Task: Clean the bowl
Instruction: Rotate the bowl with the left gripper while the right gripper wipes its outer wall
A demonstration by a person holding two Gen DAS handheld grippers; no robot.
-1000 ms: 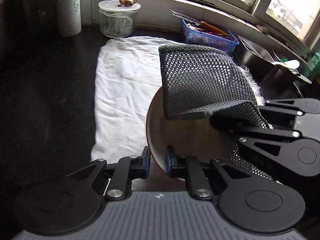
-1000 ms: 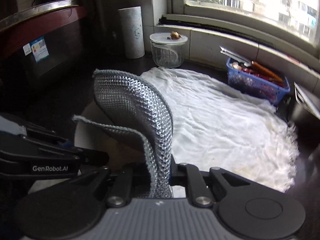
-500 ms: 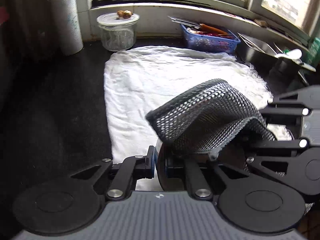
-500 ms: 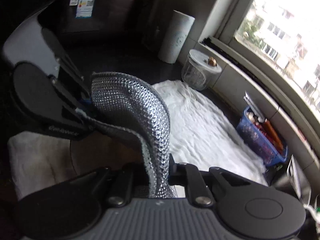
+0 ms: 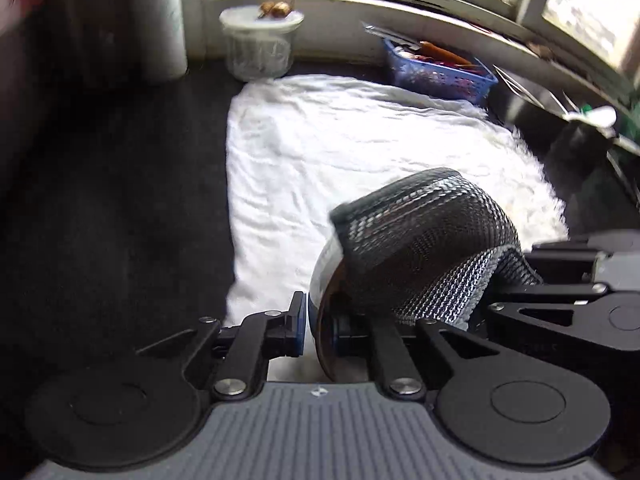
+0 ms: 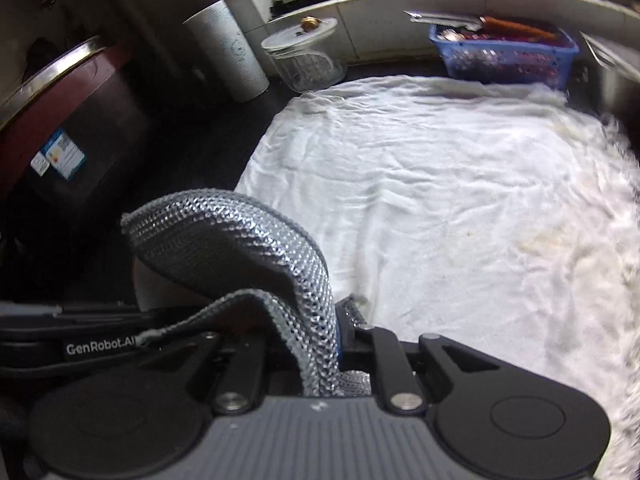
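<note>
the bowl [image 5: 326, 280] is held on edge above the near part of the white cloth [image 5: 340, 140], its rim clamped between the fingers of the left gripper [image 5: 316, 330]. the silver mesh scouring cloth [image 5: 424, 240] drapes over the bowl's upper side and covers most of it. the right gripper [image 6: 320, 344] is clenched on a folded end of that mesh scouring cloth [image 6: 240, 248]. the white cloth lies spread on the dark counter [image 5: 100, 220]. at the back near the window stand a paper towel roll [image 6: 228, 52], a lidded glass jar [image 6: 304, 56] and a blue basket [image 6: 504, 56] of utensils.
</note>
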